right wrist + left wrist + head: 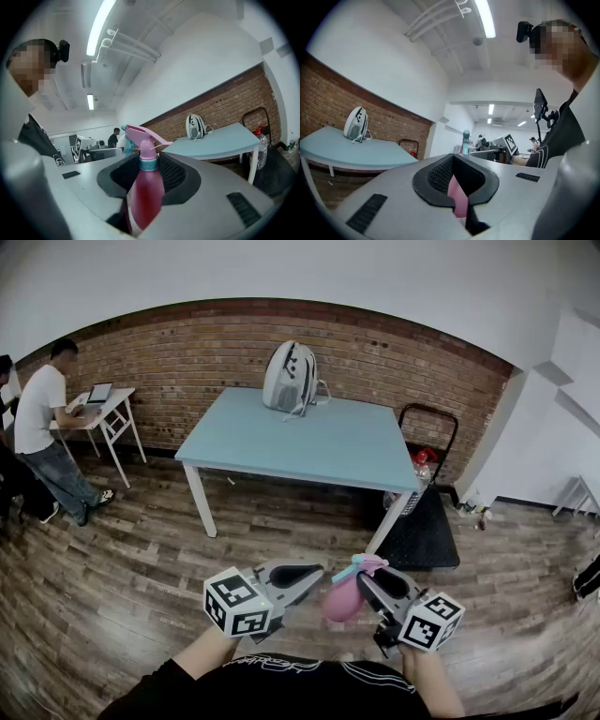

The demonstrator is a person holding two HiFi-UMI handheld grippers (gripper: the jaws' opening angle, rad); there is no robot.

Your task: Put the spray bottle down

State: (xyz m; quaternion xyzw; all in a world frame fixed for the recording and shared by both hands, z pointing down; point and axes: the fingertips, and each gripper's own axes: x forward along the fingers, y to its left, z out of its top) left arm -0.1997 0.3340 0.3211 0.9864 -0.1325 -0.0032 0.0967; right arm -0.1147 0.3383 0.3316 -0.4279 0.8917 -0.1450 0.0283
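Note:
A pink spray bottle (pixel 342 601) with a teal collar and pink trigger head stands upright between the jaws of my right gripper (pixel 375 583), which is shut on its body. The right gripper view shows the bottle (pixel 145 187) filling the gap of that gripper (pixel 150 176). My left gripper (pixel 300 576) is level beside it at the left, pointing toward the bottle, and holds nothing. In the left gripper view its jaws (pixel 454 180) show a narrow slit with the pink bottle (pixel 457 197) seen beyond. Both grippers hover over the wooden floor, short of the light blue table (pixel 319 442).
A grey backpack (pixel 289 376) stands at the table's far edge by the brick wall. A black cart (pixel 422 521) with a clear water bottle (pixel 261 150) sits right of the table. A person sits at a small desk (pixel 103 404) at the far left.

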